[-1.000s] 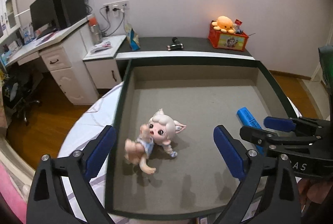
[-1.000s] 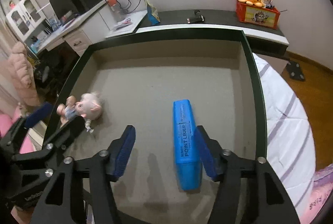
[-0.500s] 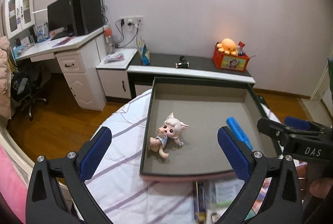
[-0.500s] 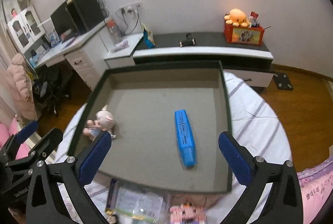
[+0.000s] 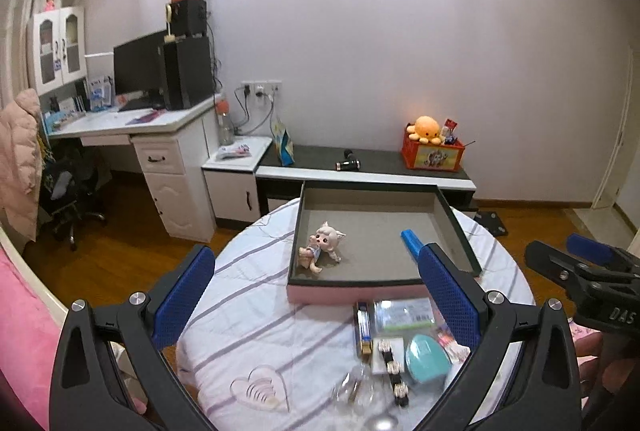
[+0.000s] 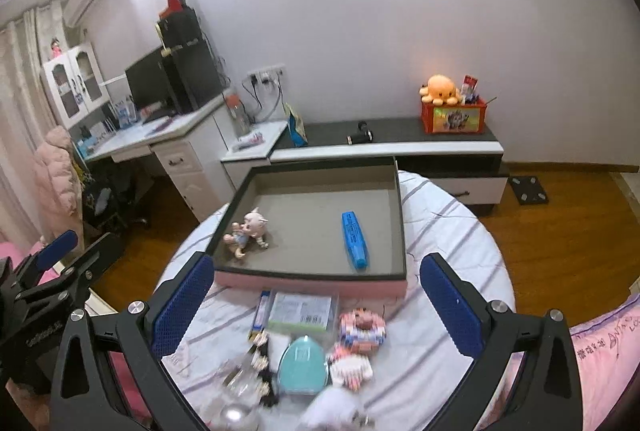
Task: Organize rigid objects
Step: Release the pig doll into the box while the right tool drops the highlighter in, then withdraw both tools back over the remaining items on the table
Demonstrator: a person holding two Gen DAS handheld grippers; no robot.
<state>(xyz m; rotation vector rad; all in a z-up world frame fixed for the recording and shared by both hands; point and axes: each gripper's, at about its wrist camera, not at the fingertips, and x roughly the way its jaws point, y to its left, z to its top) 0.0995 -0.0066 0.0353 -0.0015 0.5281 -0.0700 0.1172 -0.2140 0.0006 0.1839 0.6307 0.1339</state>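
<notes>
Hovering: left hand-held gripper spread, right hand-held gripper spread | tray: doll, blue marker | tabletop clutter before tray: teal case, clear packet

Inside the tray, the doll lies toward its left wall and the highlighter toward its right, while the teal case and clear packet sit just before its front wall

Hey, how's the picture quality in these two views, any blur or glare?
Left wrist view: sharp on the doll in the tray, ceiling glare at top, fisheye-bent edges. Right wrist view: bottom clutter smeared, white object unreadable; highlighter crisp.
</notes>
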